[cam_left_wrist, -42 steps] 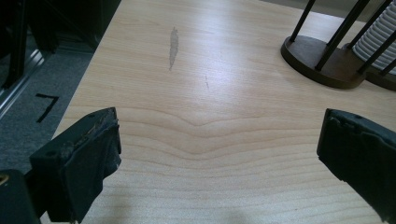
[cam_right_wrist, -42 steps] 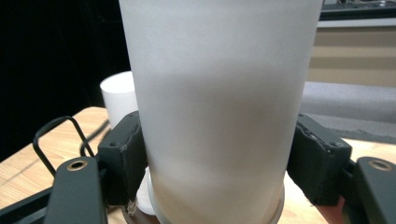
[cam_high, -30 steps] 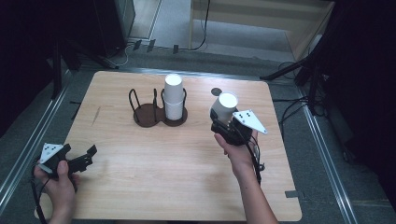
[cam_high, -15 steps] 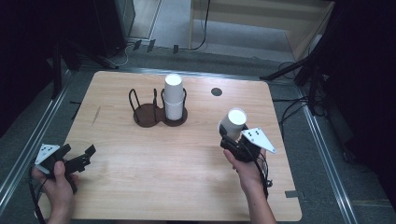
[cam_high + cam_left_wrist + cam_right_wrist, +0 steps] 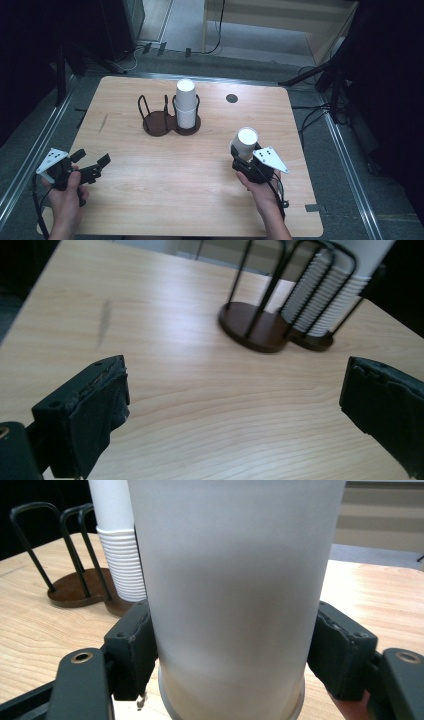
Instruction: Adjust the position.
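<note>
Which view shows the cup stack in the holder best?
High view: the whole cup stack stands in the right bay of the holder. Left gripper view crops its top. Right gripper view has it partly behind the held cup.

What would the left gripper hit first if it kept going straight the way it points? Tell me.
Probably the cup holder. The left gripper has open, empty jaws, bare table ahead of them, and the holder's empty ring is slightly nearer than its cup stack. Depth is hard to judge.
</note>
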A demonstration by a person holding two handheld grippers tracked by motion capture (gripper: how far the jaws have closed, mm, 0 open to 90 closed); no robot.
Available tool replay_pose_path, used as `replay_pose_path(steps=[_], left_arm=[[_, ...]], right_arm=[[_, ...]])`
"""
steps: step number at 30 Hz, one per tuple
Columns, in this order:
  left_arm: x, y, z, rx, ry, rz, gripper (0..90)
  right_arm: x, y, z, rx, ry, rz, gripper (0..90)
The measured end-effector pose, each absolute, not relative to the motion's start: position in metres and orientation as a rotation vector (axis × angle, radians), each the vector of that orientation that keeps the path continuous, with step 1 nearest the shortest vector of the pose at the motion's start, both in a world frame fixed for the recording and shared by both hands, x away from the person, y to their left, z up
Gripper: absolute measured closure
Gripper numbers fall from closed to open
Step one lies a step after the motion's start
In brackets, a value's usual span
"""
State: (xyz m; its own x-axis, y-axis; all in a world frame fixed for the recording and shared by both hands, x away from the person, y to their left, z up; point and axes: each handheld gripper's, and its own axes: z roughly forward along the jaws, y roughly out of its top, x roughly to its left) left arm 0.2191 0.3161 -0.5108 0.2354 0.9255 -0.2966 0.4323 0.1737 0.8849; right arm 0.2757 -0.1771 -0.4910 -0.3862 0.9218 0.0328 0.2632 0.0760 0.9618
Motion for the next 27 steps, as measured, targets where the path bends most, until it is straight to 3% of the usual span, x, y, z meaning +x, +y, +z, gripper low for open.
replay_pose_path(steps=[16, 27], left_arm=[[0.242, 0.249, -0.455, 1.508, 1.156, 0.475, 0.0], [0.245, 0.203, -0.458, 1.613, 1.036, 0.421, 0.0]], right_arm=[[0.271, -0.168, -0.491, 1.201, 1.704, 1.323, 27.9], [0.267, -0.155, -0.502, 1.199, 1.728, 1.314, 27.9]])
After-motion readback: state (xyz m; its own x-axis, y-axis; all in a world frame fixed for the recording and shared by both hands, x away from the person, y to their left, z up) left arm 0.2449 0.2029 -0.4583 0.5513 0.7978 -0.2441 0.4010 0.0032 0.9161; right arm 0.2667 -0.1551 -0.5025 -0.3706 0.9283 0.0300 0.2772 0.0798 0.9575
